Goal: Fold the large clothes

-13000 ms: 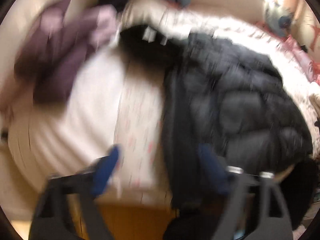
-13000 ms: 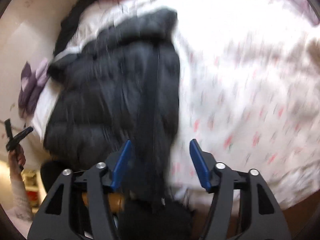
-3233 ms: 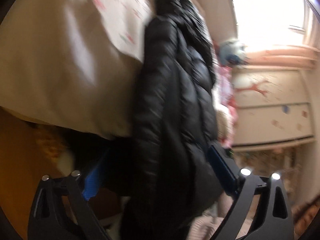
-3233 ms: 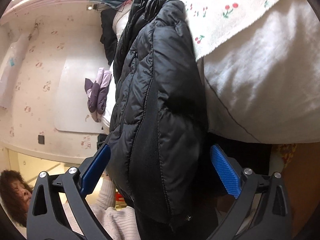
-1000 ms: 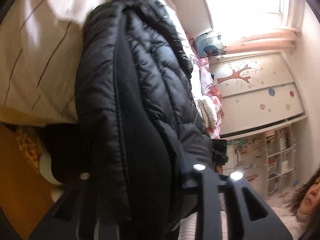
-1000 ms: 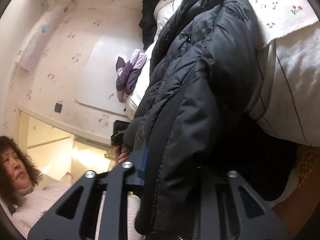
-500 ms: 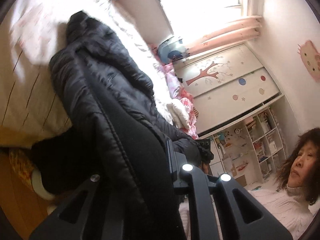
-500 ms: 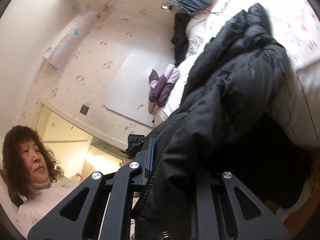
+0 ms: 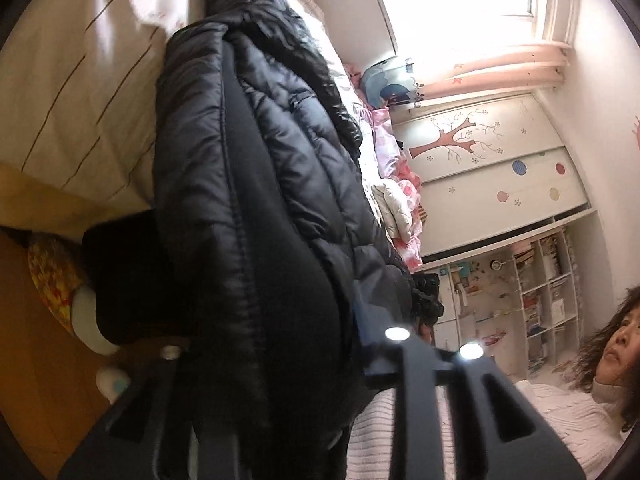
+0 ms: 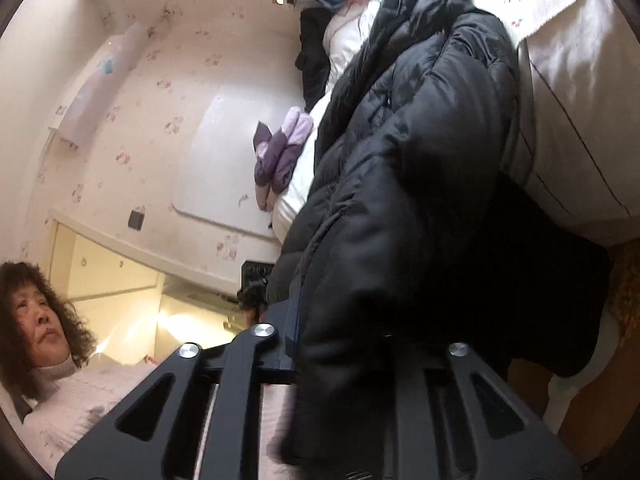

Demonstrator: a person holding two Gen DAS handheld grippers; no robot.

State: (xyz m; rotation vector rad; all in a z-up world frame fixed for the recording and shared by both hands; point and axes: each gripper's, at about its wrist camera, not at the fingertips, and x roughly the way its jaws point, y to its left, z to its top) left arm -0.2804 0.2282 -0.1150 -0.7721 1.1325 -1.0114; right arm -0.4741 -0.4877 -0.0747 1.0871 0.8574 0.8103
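left wrist view shows the black puffer jacket (image 9: 256, 184) draped off the bed (image 9: 80, 112) edge, its hem bunched in the left gripper (image 9: 264, 340), whose jaws have just been opening a little yet grip fabric. the right gripper (image 10: 360, 344) pinches the hem too; folding looks barely begun, the quilted, glossy, bulky coat hanging unfolded.

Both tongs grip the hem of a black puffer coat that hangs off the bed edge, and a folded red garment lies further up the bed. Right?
Not quite. The folded garment is purple, as the right wrist view shows. The rest holds: both tongs grip the black puffer coat.
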